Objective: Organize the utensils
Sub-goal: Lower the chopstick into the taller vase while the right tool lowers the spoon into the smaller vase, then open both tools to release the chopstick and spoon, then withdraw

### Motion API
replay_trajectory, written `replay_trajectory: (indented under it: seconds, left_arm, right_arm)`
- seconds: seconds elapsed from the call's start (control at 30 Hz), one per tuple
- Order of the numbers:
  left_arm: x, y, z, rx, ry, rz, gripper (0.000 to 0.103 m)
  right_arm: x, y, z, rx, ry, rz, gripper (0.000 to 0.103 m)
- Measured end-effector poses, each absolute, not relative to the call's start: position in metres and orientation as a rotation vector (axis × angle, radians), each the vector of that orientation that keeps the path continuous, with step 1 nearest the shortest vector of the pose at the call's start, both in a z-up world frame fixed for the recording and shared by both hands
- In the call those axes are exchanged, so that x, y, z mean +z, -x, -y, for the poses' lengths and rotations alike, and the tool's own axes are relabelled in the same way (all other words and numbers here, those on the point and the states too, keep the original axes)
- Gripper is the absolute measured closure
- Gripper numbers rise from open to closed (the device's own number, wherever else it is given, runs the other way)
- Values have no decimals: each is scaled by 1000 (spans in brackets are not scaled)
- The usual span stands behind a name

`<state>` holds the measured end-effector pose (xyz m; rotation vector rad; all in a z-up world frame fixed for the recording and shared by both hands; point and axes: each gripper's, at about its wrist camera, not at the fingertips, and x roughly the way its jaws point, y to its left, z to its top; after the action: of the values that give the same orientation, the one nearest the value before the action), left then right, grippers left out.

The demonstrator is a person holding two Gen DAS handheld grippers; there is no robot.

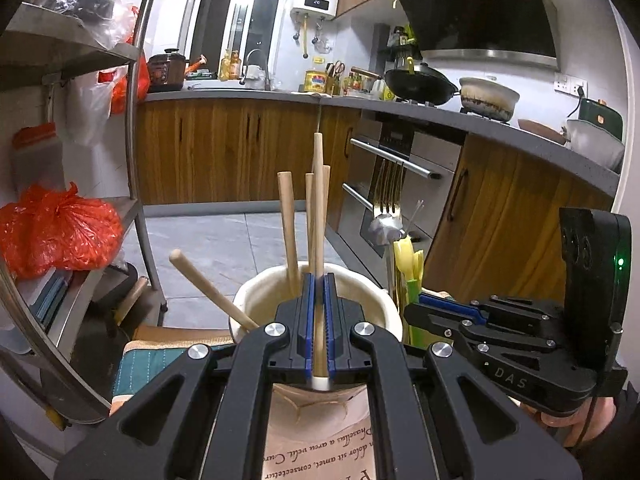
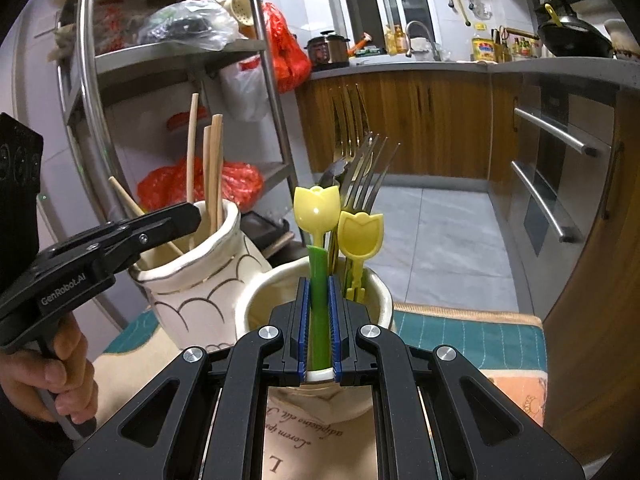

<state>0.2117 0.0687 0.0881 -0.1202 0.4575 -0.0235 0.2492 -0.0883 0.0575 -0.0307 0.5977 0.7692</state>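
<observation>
Left gripper point(image 1: 319, 320): blue pads pinched a wooden chopstick point(image 1: 318, 200) between them. Its long axis stood near upright, lower end already inside the cream ceramic jar point(image 1: 256, 300), upper end well above the rim. Three more chopsticks stood in that jar and a fourth leaned out to the left.

Right gripper point(image 2: 319, 320): pads pressed on the green stem of a yellow tulip-shaped spoon point(image 2: 316, 216), stem upright and running down into the second cream jar point(image 2: 264, 300). A second tulip spoon point(image 2: 360, 232) and several metal forks point(image 2: 360, 168) stood just beyond it in the same jar.

The jars sat side by side on a printed cloth point(image 2: 460, 336), chopstick jar on the left hand's side. Judged: each piece hung directly over and partly within its own jar, so the coming move looked like a straight lowering along the long axis, then release.
</observation>
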Motion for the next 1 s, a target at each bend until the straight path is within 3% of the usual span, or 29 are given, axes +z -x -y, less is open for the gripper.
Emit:
replay_trajectory:
  seconds: [0.4, 0.6, 0.73, 1.0]
  left_arm:
    - [87, -213, -61, -33, 87, -458, 95]
    - [87, -209, -60, -40, 95, -443, 86]
    - [91, -197, -57, -58, 91, -399, 62]
    - [93, -167, -50, -80, 80, -349, 58]
  right_arm:
    - [58, -249, 90, 774, 18, -606, 85]
    - [63, -242, 95, 791, -4, -573, 80]
    - [70, -236, 102, 797, -22, -527, 72]
    - [76, -226, 123, 771, -30, -460, 68]
